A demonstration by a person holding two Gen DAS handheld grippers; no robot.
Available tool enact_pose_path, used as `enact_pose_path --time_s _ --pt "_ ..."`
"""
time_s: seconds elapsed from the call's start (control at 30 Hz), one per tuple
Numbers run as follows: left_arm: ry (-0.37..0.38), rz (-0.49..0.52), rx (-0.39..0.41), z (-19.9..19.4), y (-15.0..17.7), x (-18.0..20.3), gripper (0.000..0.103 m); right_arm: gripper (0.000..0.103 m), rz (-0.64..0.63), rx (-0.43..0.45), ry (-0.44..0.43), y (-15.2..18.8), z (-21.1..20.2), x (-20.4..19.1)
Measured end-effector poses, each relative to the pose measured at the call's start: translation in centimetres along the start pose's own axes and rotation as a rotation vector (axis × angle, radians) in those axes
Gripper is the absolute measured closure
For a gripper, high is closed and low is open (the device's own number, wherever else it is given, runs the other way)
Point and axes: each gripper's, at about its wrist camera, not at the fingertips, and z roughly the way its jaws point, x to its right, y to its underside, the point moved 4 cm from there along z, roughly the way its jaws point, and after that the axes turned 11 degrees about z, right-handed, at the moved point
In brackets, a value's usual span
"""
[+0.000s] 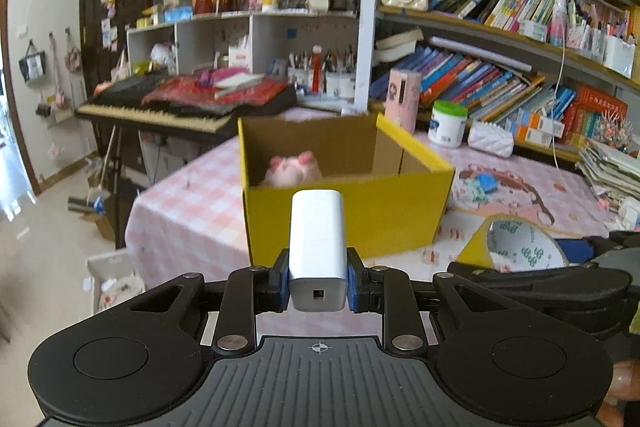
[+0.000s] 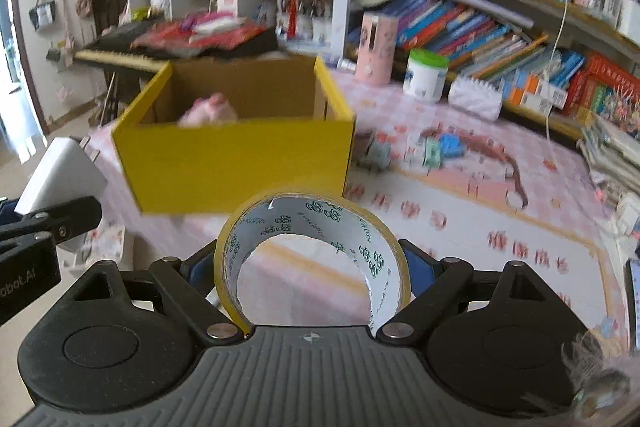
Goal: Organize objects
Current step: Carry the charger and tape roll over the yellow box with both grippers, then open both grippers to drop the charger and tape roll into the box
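Note:
My left gripper [image 1: 317, 281] is shut on a white power adapter [image 1: 317, 247], held upright in the air just before the yellow cardboard box [image 1: 360, 211]. A pink plush toy [image 1: 294, 169] lies inside that box. My right gripper [image 2: 312, 267] is shut on a roll of yellow tape [image 2: 312, 223], its blue pads pressing the roll's two sides. The tape roll [image 1: 516, 245] and the right gripper's black body show at the right of the left wrist view. In the right wrist view the adapter [image 2: 60, 179] sits at the far left, and the box [image 2: 240, 151] stands ahead with the plush [image 2: 208, 111] in it.
The box stands on a table with a pink checked cloth [image 2: 460, 219]. Small blue and green items [image 2: 440, 147], a white jar [image 2: 425, 75], a pink carton [image 2: 376, 49] and a white pouch [image 2: 476, 99] lie further back. Bookshelves [image 1: 520, 27] run along the right; a keyboard [image 1: 160, 111] stands at the left.

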Motion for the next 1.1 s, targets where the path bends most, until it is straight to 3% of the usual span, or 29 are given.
enact_pose_path --time_s 0.23,0.47,0.77,1.1 --pt "-0.028 0.02 0.085 1.9 -4.1 -0.2 0.079 0.014 -0.01 0.122 -0.039 -5.4 0.9 0.0" --pt "-0.079 0.026 0.118 5.3 -7.3 -0.2 0.079 0.014 -0.05 0.168 -0.089 -10.4 4.0 -0.3" --pt "-0.134 0.02 0.066 9.8 -8.2 -0.1 0.079 0.014 -0.113 0.16 -0.132 -13.6 8.5 -0.5" --pt "-0.19 0.037 -0.058 14.0 -7.5 -0.3 0.079 0.014 -0.202 0.055 -0.189 -13.8 13.5 -0.8"
